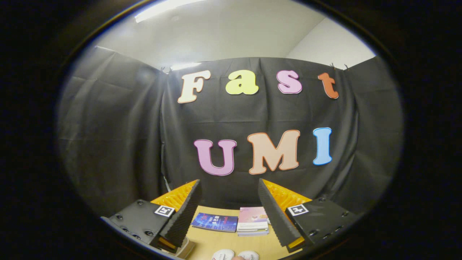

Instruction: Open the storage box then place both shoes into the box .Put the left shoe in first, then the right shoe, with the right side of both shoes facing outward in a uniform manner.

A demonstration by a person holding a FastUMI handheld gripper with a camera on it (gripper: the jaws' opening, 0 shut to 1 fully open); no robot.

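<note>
The gripper (229, 195) is seen at the bottom of the frame, its two fingers spread wide apart with nothing held between them. At the very bottom centre, below the fingers, the rounded white tops of two shoes (234, 255) are just visible on the wooden table (220, 243); little more of them can be made out. Between the fingers and slightly farther back, a dark blue book (214, 221) lies flat, and just beside it to the right a small stack of pink-covered books (252, 221) is placed. Beyond the table, the booth's black cloth wall (119, 137) is seen.
</note>
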